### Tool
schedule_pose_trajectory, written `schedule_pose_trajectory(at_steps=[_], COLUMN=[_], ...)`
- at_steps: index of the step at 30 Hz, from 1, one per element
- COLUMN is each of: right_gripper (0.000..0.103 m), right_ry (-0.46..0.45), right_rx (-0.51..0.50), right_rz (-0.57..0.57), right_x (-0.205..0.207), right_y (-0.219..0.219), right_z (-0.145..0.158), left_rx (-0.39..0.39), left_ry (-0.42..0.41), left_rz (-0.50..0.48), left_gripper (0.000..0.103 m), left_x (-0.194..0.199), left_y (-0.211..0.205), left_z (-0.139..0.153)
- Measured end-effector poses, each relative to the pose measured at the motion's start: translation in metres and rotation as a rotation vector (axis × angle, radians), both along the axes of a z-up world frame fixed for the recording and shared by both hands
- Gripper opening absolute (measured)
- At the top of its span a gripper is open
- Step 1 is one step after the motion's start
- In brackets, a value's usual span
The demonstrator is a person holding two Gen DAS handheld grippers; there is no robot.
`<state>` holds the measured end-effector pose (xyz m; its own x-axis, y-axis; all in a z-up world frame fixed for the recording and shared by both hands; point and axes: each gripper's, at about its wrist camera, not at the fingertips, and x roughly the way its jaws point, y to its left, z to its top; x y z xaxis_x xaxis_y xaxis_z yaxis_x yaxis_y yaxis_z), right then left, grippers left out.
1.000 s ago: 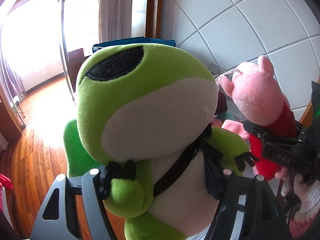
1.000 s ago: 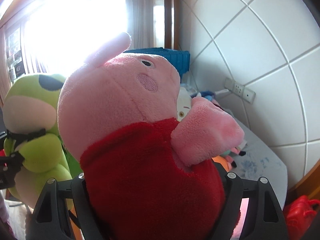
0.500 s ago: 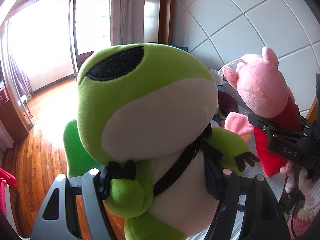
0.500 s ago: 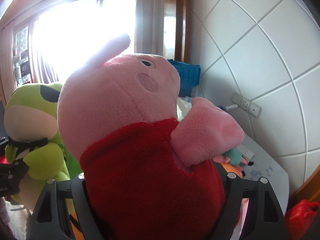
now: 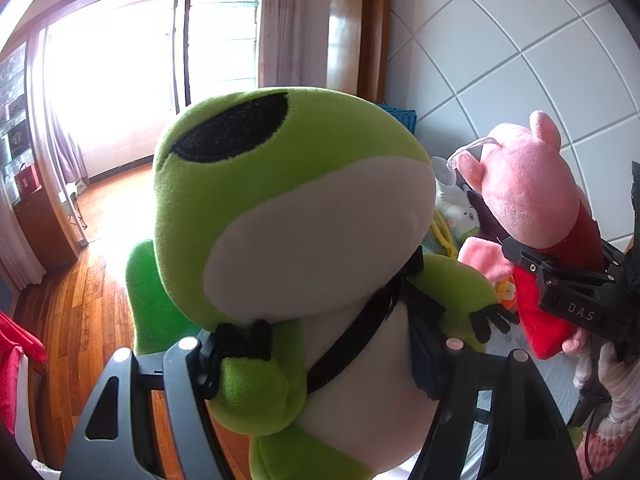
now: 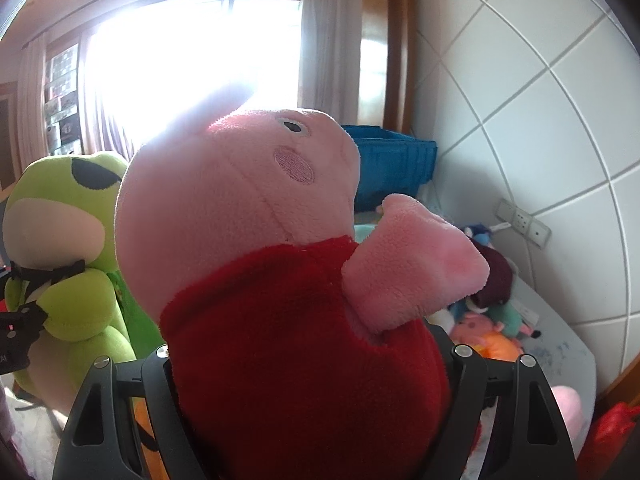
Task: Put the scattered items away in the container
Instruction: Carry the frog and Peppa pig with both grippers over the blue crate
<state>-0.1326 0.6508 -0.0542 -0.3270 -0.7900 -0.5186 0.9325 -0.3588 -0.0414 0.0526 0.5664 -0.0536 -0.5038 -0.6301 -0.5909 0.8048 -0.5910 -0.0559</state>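
Left gripper (image 5: 320,364) is clamping the waist of a green frog plush (image 5: 288,216), holding it upright and aloft, filling the near field of the left wrist view. Right gripper (image 6: 308,364) is squeezing the red-dressed body of a pink pig plush (image 6: 248,200), likewise raised; it is appearing to the right of the frog. A blue container (image 6: 394,164) is standing far, against the tiled wall (image 6: 520,100). More soft toys (image 6: 486,320) are lying piled on the table (image 6: 560,352) between container and grippers.
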Motion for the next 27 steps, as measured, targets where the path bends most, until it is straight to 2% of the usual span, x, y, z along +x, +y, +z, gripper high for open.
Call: schedule_pose_trajectory(at_steps=[10,18,27], right_gripper=[0.082,0.082,0.082], right_ry=[-0.012,-0.019,-0.020], right_rx=[0.023,0.049,0.063], right_rz=[0.064,0.099,0.138], right_x=[0.060,0.060,0.056], right_y=[-0.050,-0.109,-0.207], right_z=[-0.011,-0.030,-0.039], left_rx=[0.021,0.034,0.025], left_ry=[0.002,0.000,0.002], left_rz=[0.059,0.106,0.119], left_gripper=[0.070,0.070,0.070], left_x=[0.009,0.028,0.016], left_y=[-0.023,-0.069,-0.156], left_z=[-0.015,-0.023,-0.022])
